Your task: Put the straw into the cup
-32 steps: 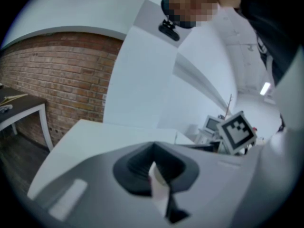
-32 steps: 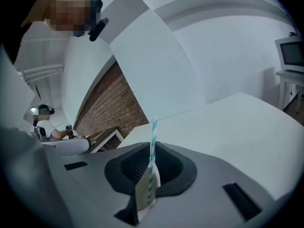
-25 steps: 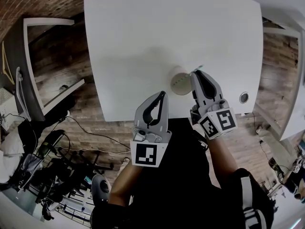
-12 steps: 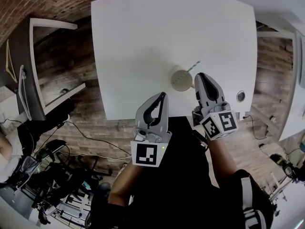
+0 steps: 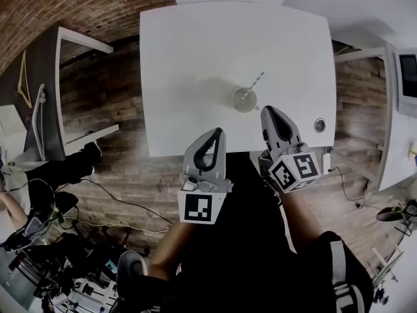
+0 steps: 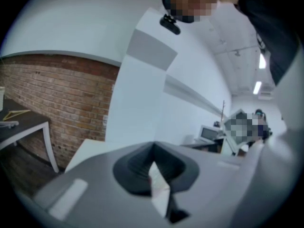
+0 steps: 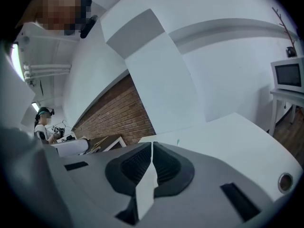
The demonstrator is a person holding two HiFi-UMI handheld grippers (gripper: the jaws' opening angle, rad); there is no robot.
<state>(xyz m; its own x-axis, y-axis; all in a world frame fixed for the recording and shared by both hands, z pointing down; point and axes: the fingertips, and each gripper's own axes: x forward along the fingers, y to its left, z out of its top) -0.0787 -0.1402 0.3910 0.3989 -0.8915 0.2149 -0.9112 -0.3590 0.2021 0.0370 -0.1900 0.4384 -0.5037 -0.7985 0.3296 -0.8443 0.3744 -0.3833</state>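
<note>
A pale cup [image 5: 244, 100] stands on the white table [image 5: 195, 57] near its front edge. A striped straw [image 5: 257, 83] stands in the cup and leans to the far right. My right gripper [image 5: 268, 111] hovers just in front of the cup, apart from it, shut and holding nothing. My left gripper [image 5: 219, 133] is held off the table's front edge, to the left of the cup, also shut and holding nothing. In the right gripper view only the straw's tip [image 7: 178, 141] peeks over the jaws, which are pressed together. The left gripper view shows its jaws together and no cup.
A round cable grommet [image 5: 319, 125] sits in the table's near right corner, also visible as the grommet [image 7: 285, 181]. Wood floor, brick wall and a dark desk [image 5: 39, 103] lie to the left. Another white table [image 5: 397, 129] is at the right.
The right gripper has let go of the straw, which now stands in the cup, and has drawn back toward me. The head camera has pulled back; the left gripper stayed shut.
</note>
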